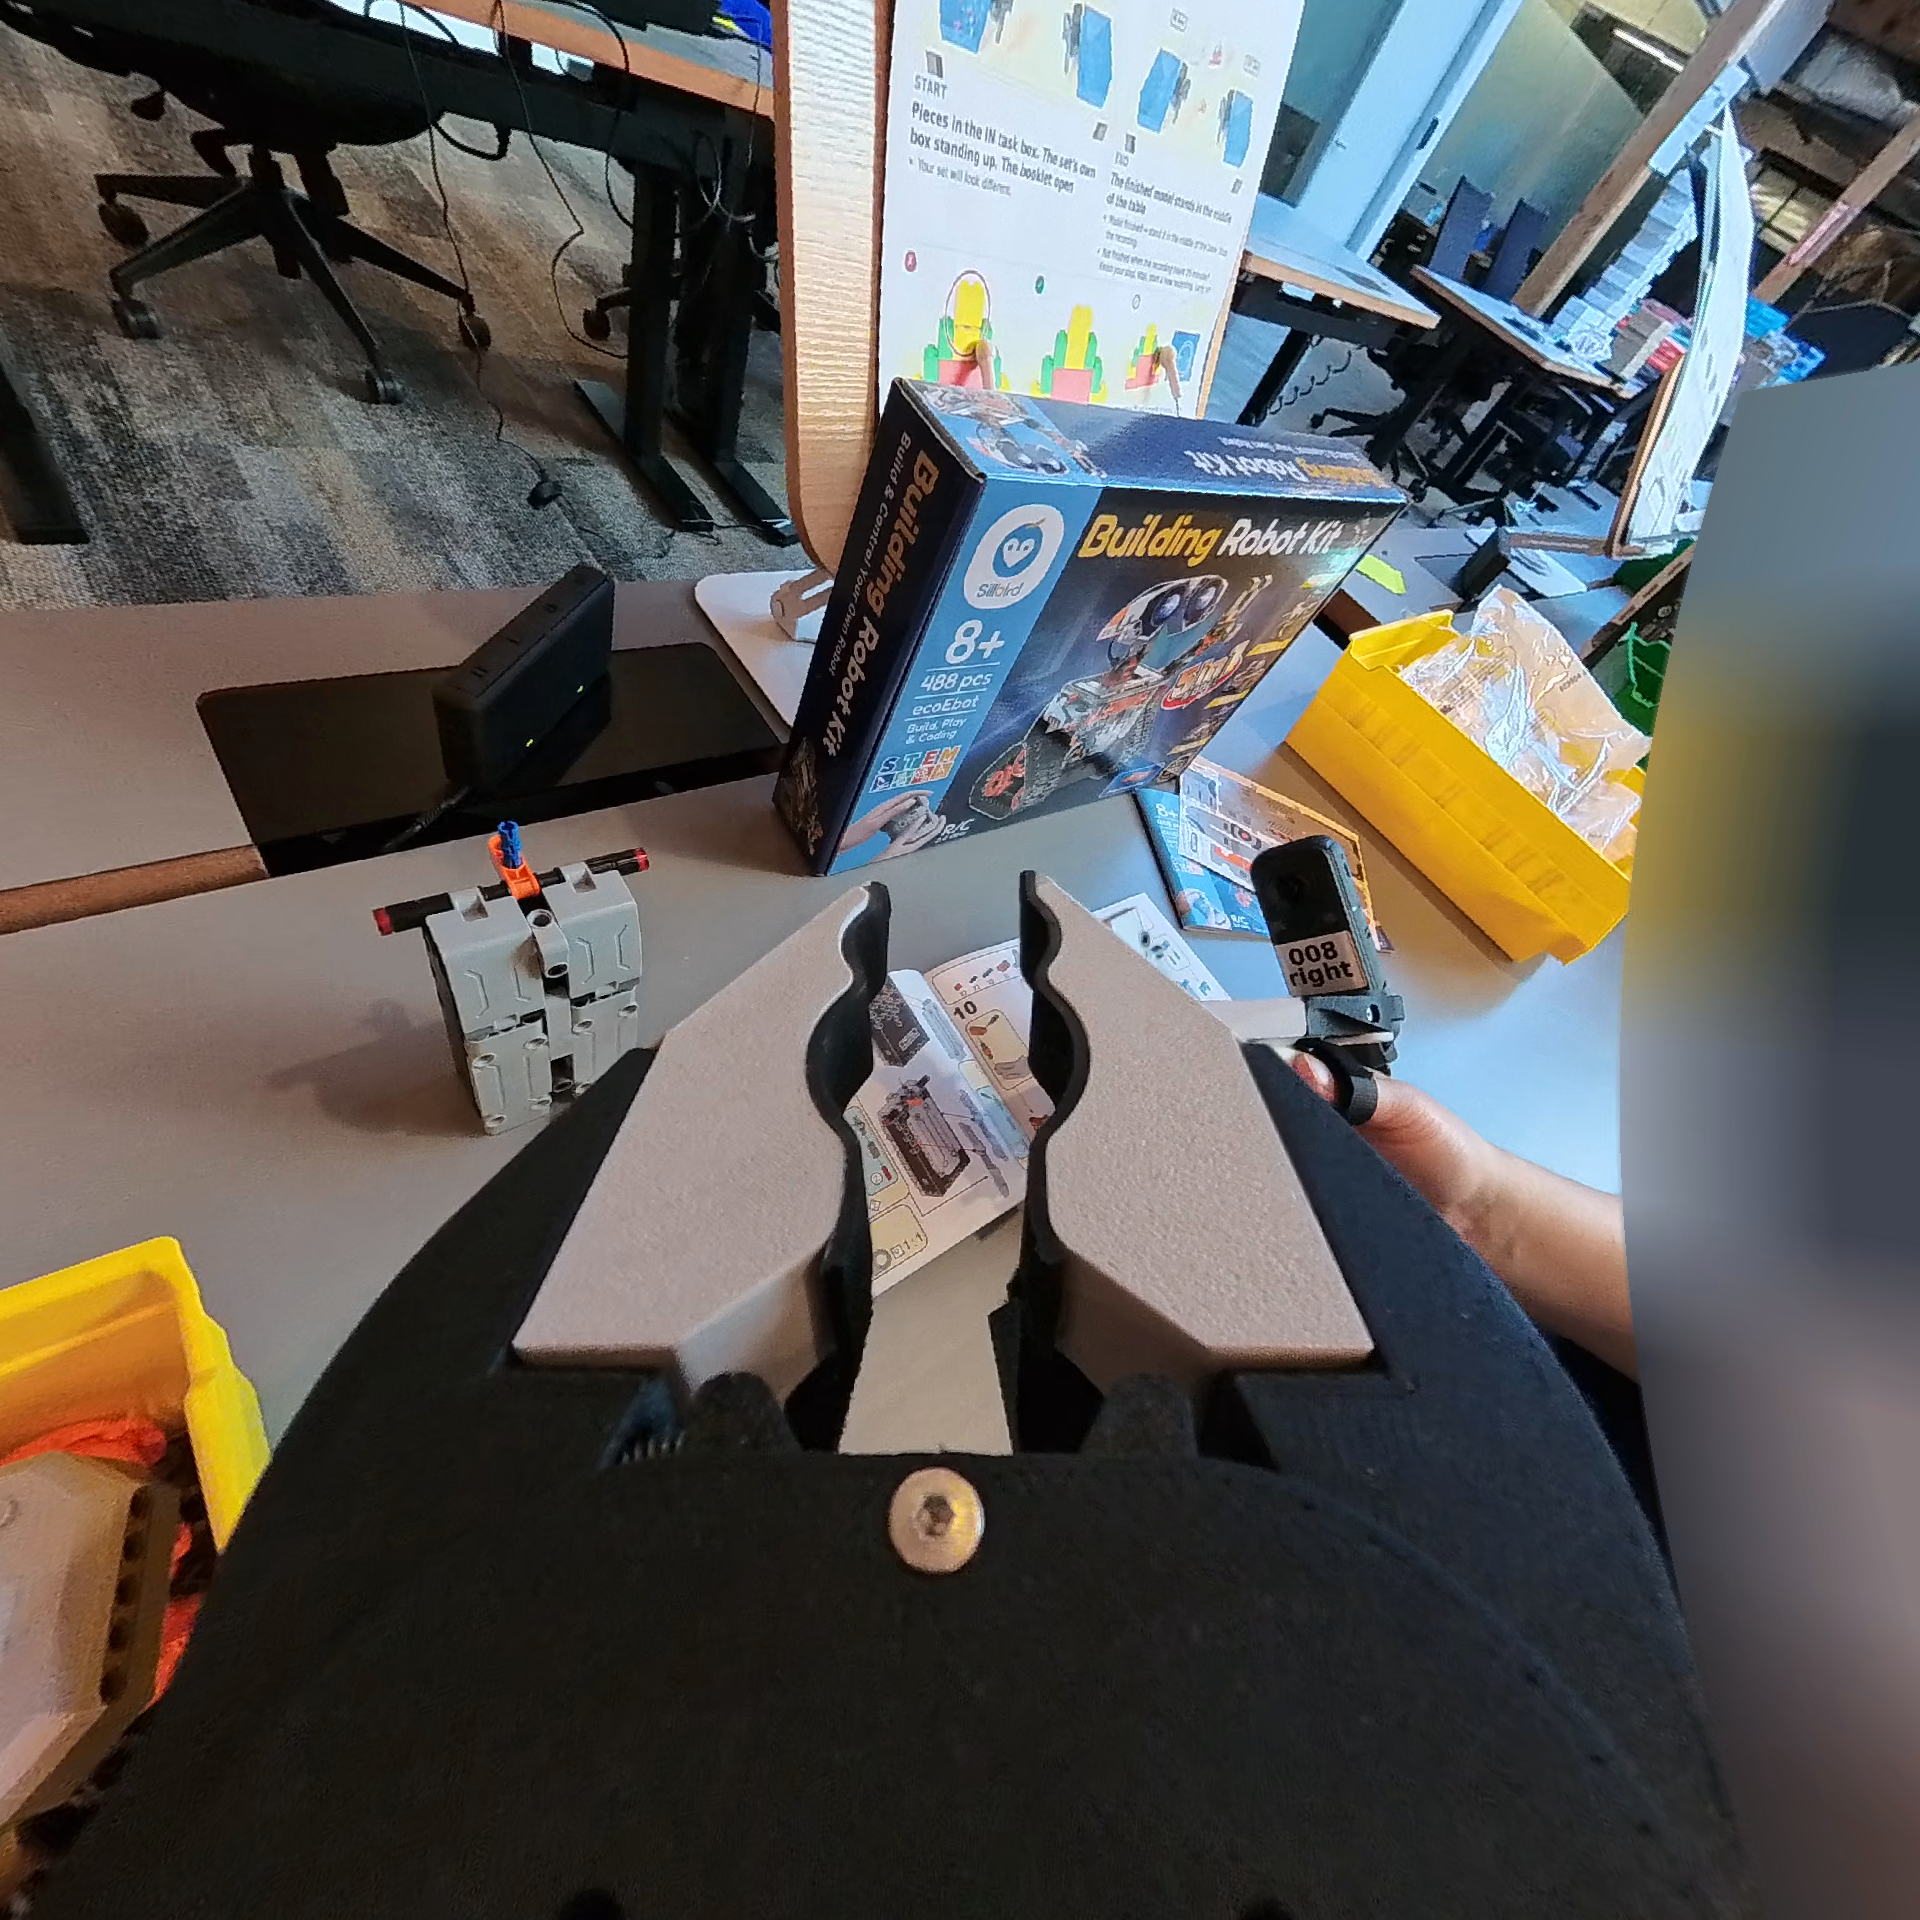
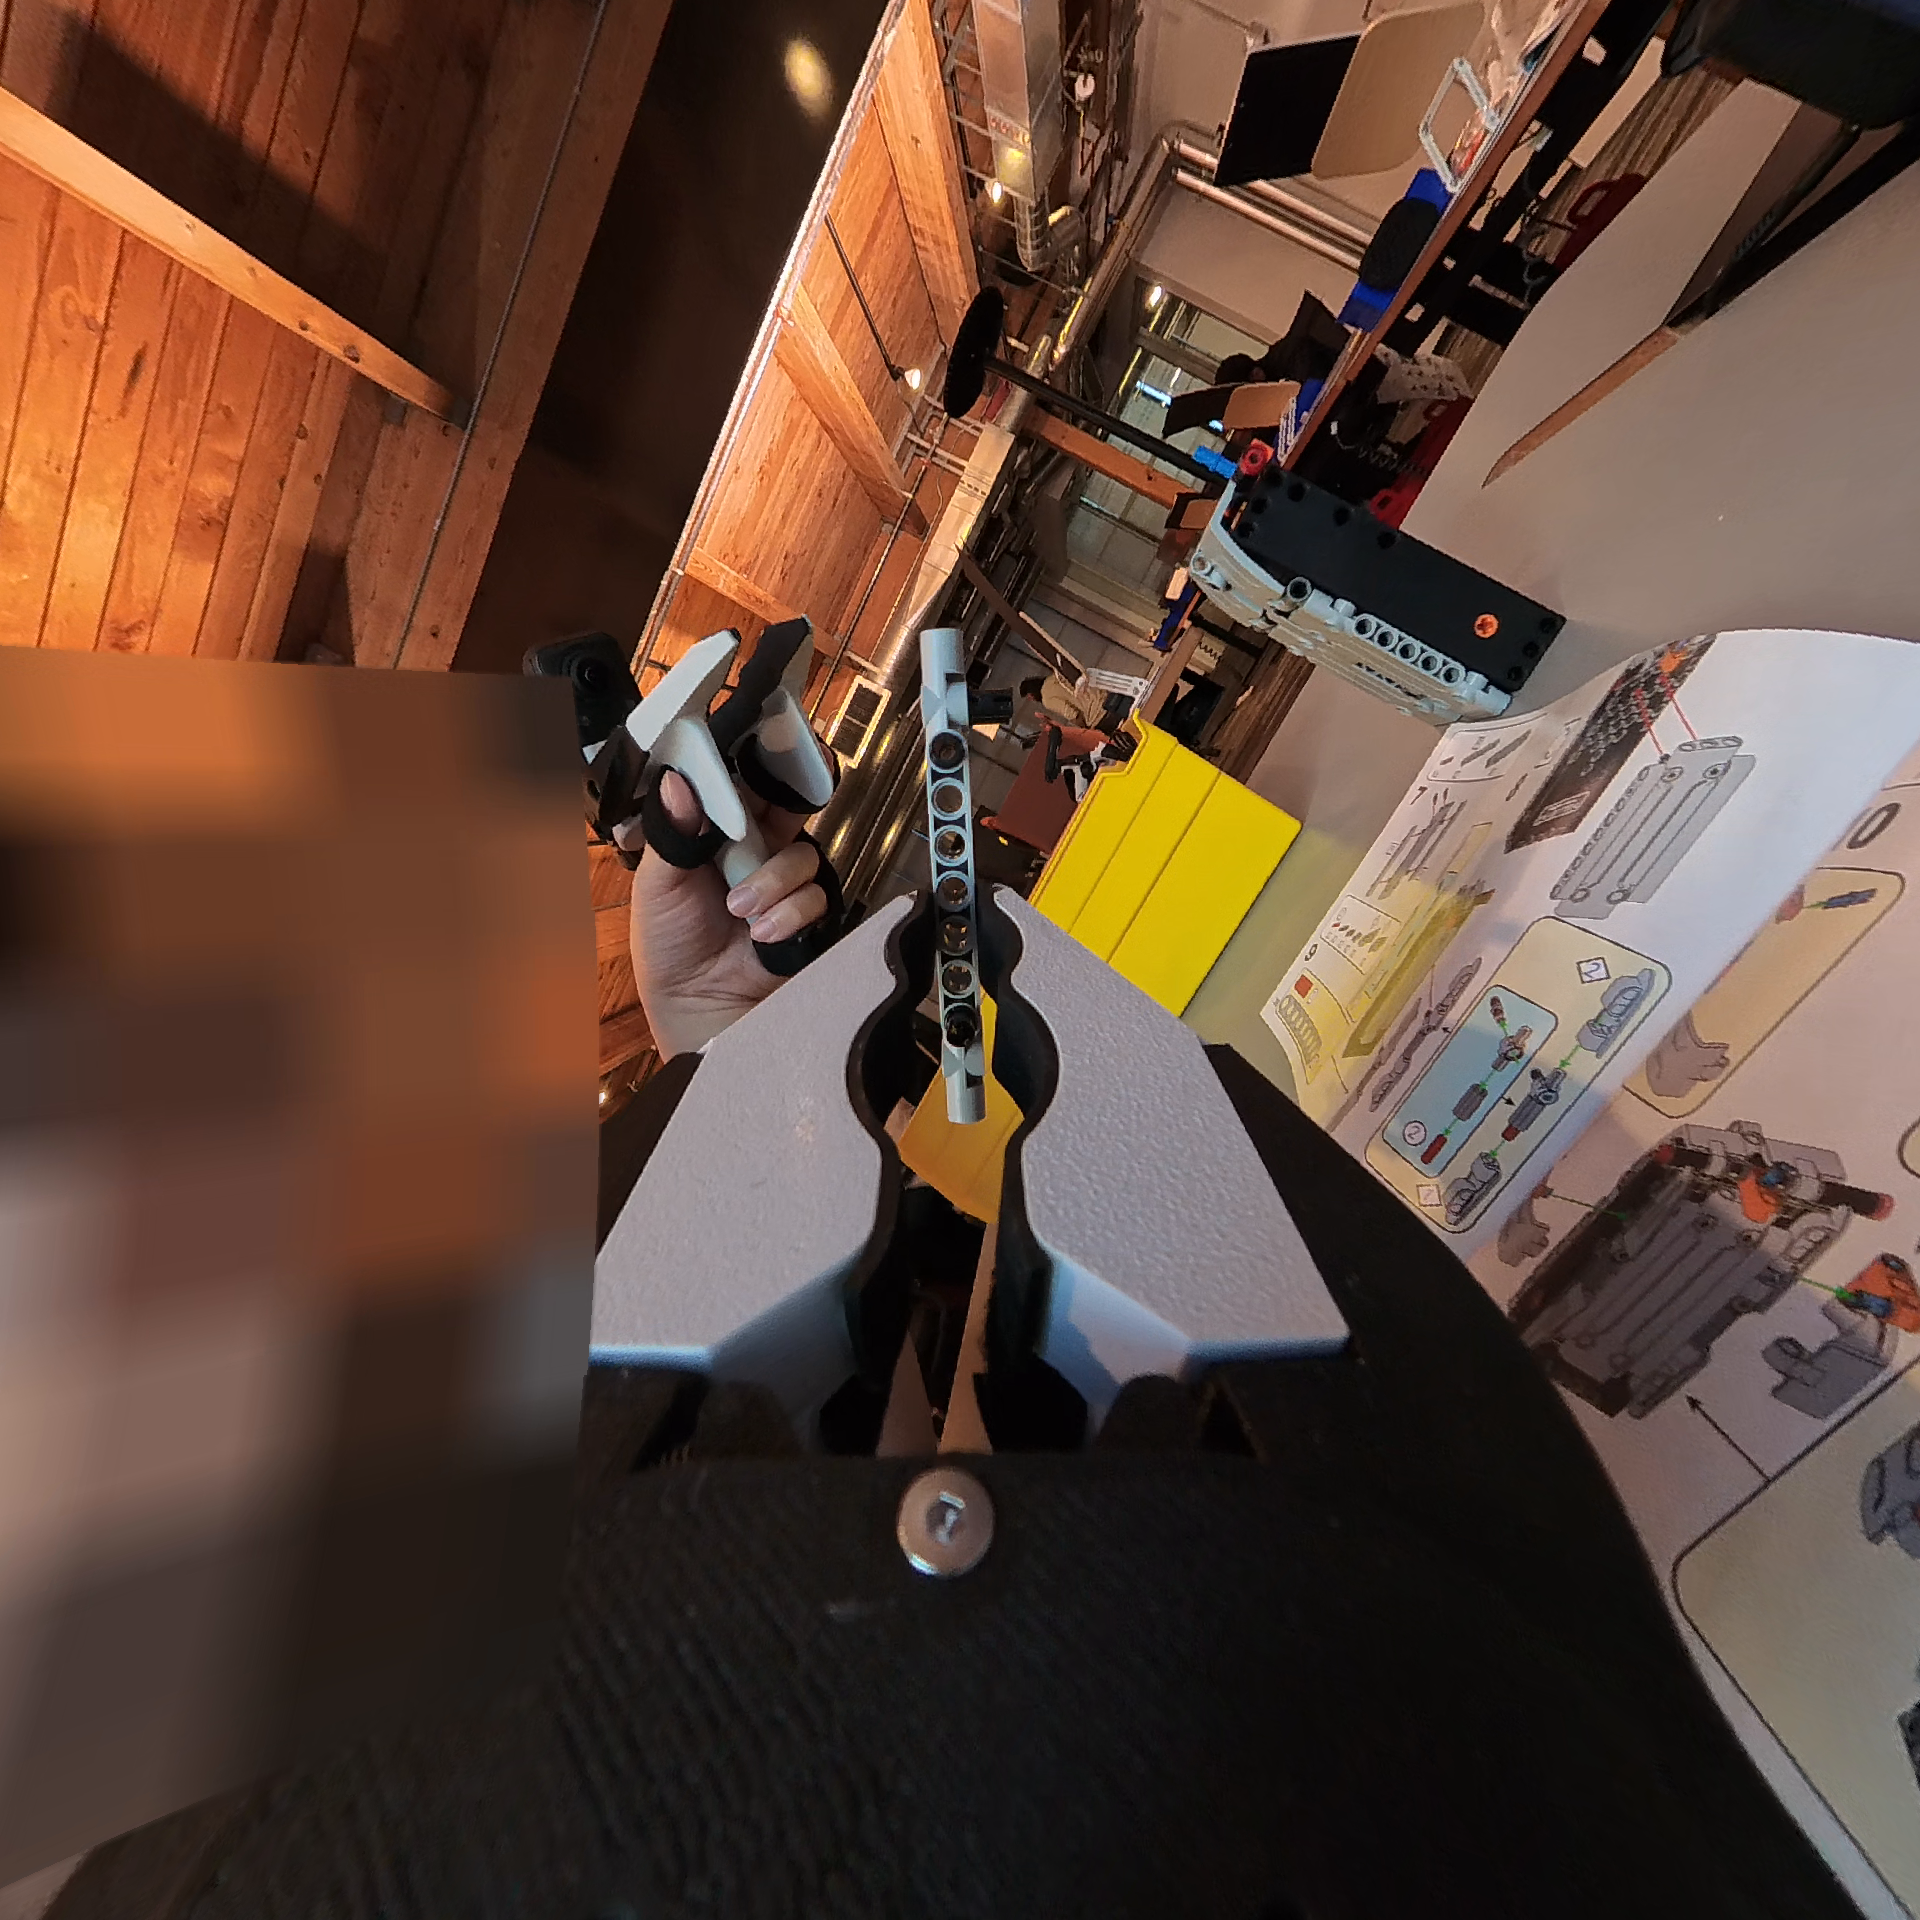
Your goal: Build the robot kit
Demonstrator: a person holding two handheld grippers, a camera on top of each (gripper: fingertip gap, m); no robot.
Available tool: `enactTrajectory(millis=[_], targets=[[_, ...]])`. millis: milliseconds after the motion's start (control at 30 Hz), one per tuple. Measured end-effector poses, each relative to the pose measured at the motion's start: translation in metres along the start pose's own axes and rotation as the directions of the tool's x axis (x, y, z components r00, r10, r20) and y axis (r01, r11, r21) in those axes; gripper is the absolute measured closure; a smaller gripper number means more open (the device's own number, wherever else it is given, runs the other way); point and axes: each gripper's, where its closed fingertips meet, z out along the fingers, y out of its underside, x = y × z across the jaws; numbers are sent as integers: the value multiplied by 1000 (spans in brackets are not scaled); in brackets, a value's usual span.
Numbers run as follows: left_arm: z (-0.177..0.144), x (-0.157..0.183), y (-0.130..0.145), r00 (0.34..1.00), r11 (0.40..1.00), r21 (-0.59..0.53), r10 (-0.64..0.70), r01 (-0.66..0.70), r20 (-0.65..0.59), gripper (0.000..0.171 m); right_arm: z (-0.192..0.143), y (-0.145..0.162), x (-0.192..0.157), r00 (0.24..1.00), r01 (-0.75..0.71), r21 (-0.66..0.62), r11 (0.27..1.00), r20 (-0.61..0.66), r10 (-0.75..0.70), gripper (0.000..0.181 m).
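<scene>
The right claw (image 2: 951, 914) is clenching a grey holed beam (image 2: 951, 873) and holding it aloft, while the left claw (image 1: 954, 899) is hanging released and empty over the open booklet (image 1: 940, 1091) on the worktop (image 1: 260, 1039), near the grey block assembly (image 1: 535, 997).

Block assembly (image 1: 535, 987) standing at frame left on the table (image 1: 260, 1039), kit box (image 1: 1049, 634) standing behind the open booklet (image 1: 956, 1091), bin (image 1: 1455, 769) sitting at right

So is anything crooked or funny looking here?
Only a little. The kit box leans back against the poster stand instead of standing straight. The right gripper pinches a grey beam that sticks up in the air.
</scene>
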Motion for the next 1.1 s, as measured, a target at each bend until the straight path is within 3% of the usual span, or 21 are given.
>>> enactTrajectory(millis=[800, 1000, 1100], targets=[[11, 9, 7, 997, 995, -73, 67, -64, 40, 148, -6, -8, -7, 1000, -11, 32, 999, -15, 11, 176], [1, 7, 4, 996, 996, -51, 73, -70, 59, 148, 2, 10, -12, 999, 35, -48, 998, -37, -37, 175], [-4, 8, 1, 997, 997, -24, 75, -75, 33, 148, 1, 0, -24, 997, 74, -31, 997, -24, -74, 176]])
